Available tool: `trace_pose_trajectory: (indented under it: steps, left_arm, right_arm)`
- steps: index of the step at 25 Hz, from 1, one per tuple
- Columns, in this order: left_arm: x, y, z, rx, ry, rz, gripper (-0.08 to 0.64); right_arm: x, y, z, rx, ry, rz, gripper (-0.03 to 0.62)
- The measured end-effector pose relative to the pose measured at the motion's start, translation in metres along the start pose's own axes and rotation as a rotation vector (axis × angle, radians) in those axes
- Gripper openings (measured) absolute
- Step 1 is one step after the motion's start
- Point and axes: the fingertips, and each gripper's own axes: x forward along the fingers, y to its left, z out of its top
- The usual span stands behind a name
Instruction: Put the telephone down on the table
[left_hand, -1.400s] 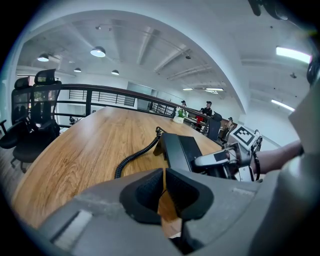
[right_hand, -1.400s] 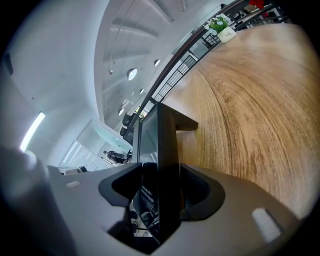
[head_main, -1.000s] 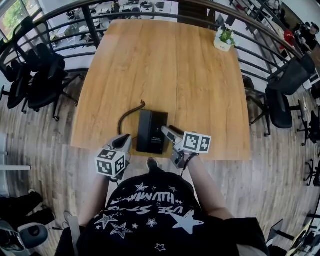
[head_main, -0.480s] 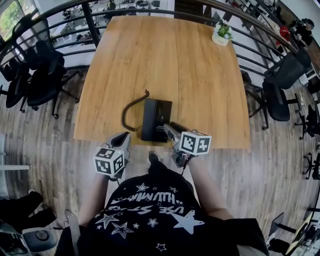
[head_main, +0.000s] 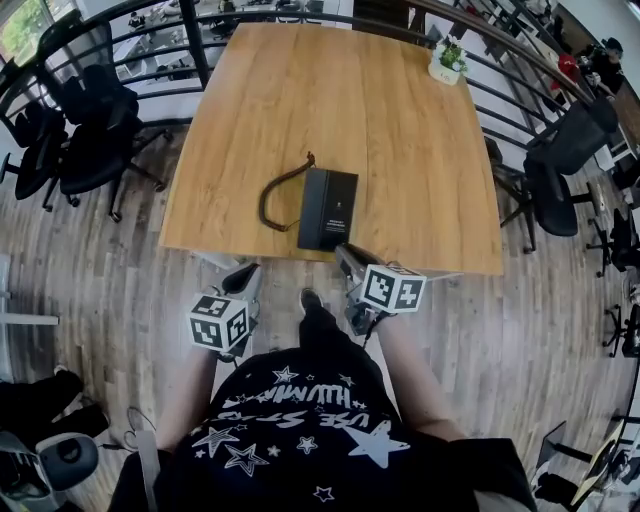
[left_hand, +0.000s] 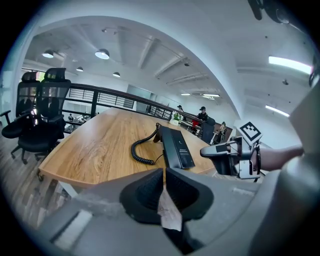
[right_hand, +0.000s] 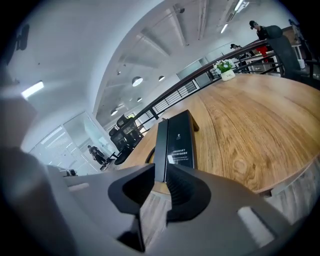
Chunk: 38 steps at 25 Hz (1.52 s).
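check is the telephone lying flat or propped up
Lying flat: the telephone rests on the wooden table near its front edge, coiled cord beside it.

An open-plan office: black swivel chairs (head_main: 88, 125) flank a wooden meeting surface (head_main: 340, 100), with a metal railing (head_main: 195, 50) behind and strip lights (left_hand: 288, 64) overhead.

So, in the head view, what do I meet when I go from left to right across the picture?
black office chairs → coiled cord → telephone → potted plant → black chair on the right
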Motion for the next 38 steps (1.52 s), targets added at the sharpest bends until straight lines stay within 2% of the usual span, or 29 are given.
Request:
trace_pose_trajectory:
  steps: [6,12,19,23,30,38]
  left_arm:
    - [-0.039,-0.003,-0.024,-0.002,0.002,0.001,0.018]
    - [-0.074,-0.01,-0.044,0.002,-0.011,-0.026,0.018]
    - [-0.097,-0.016,-0.063,0.009,-0.014,-0.056,0.002]
    - [-0.102,-0.019,-0.066,-0.001,-0.027,-0.062,0.002]
    - [-0.102,-0.022,-0.067,-0.023,-0.039,-0.02,0.002]
    - [-0.096,-0.06,-0.071,-0.029,-0.031,0.003,0.002]
  right_arm:
    - [-0.019,0.026,-0.029,0.014,-0.021,-0.003,0.0]
    - [-0.04,0.051,-0.065,0.029,-0.035,-0.005,0.0]
    - [-0.064,0.072,-0.091,-0.027,-0.02,-0.025,-0.002]
    - [-0.071,0.074,-0.094,-0.038,-0.015,-0.031,-0.001]
    - [-0.077,0.073,-0.088,-0.05,-0.014,0.004,0.0]
    - [-0.123,0.055,-0.091,-0.05,-0.039,0.039,-0.002]
